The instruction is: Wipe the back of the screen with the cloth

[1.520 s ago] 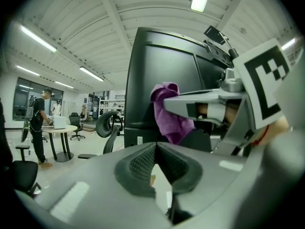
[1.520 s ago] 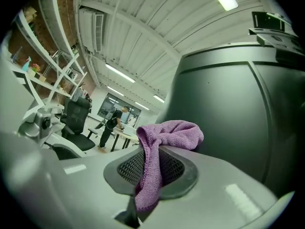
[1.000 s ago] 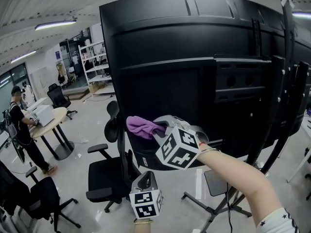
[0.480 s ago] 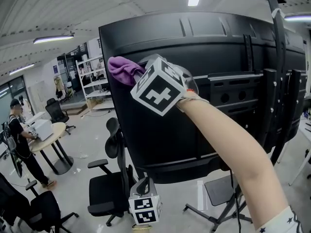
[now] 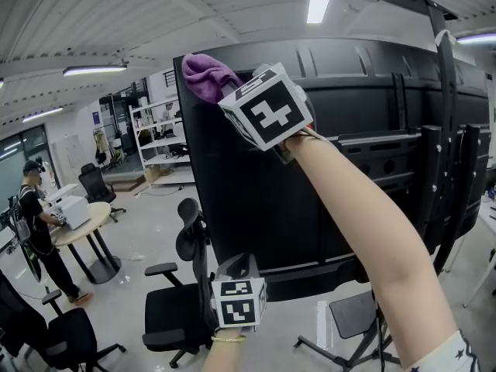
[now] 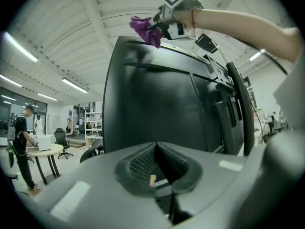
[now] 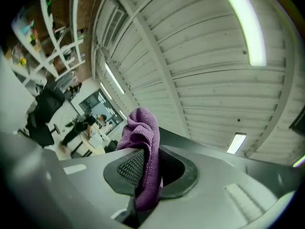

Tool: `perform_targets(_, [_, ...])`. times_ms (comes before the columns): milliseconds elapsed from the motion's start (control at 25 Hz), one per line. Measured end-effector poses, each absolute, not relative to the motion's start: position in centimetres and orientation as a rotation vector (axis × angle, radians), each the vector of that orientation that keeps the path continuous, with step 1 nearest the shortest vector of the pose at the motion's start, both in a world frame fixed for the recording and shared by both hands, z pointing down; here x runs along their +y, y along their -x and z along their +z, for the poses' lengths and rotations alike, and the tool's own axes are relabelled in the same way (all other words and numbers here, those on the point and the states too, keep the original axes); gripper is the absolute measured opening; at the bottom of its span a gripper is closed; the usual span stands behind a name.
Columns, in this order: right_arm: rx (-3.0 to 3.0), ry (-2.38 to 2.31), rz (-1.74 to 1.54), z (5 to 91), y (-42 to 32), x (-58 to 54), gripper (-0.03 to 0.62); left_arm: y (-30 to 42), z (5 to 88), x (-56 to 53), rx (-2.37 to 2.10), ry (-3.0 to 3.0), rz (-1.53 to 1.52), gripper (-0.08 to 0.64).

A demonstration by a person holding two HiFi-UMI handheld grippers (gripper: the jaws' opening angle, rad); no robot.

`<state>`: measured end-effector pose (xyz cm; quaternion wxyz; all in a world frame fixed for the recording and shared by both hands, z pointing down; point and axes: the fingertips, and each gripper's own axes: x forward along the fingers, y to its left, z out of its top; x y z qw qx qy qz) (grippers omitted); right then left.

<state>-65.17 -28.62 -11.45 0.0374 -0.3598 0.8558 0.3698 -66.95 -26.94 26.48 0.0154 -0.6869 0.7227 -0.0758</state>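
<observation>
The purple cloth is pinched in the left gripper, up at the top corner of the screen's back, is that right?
Not quite: the right gripper holds the cloth, as the right gripper view shows. It is at the top corner of the screen, on its back; the left gripper is shut on nothing.

The lower end of the purple cloth vanishes between the pinched jaws of my right gripper, and I cannot tell whether its bunched top truly presses on the black screen. That screen's right side runs off the head view's edge, its stand is cut off below, and the goods on the far white shelves are too small to make out.
</observation>
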Motion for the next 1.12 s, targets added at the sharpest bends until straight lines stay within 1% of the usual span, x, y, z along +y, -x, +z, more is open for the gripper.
perform_targets(80, [2.658, 1.032, 1.013, -11.6, 66.7, -27.9, 0.055, 66.5, 24.9, -27.6, 2.235, 2.136, -0.22, 0.008])
perform_targets(200, [2.719, 1.062, 0.981, -10.8, 68.4, -28.8, 0.055, 65.9, 22.9, -28.3, 2.209, 2.141, -0.197, 0.008])
perform_targets(320, [2.732, 1.126, 0.975, -10.5, 67.0, -30.6, 0.055, 65.4, 21.5, -28.4, 2.182, 2.139, -0.187, 0.008])
perform_targets(480, [2.675, 1.246, 0.869, -12.3, 60.8, -33.1, 0.055, 64.5, 20.7, -28.8, 2.149, 2.152, -0.173, 0.008])
perform_targets(640, [2.579, 1.456, 0.779, -13.6, 52.1, -36.1, 0.055, 62.3, 21.4, -29.9, 2.106, 2.205, -0.184, 0.008])
perform_targets(880, [2.468, 1.731, 0.664, -12.4, 41.1, -39.8, 0.055, 59.3, 22.7, -30.7, 2.041, 2.257, -0.223, 0.008])
perform_targets(1000, [2.422, 1.828, 0.63, -11.7, 37.9, -40.7, 0.055, 58.4, 23.3, -30.9, 2.022, 2.282, -0.235, 0.008])
perform_targets(1120, [2.402, 1.841, 0.635, -11.8, 36.8, -40.5, 0.055, 57.9, 23.7, -30.9, 2.023, 2.286, -0.243, 0.008])
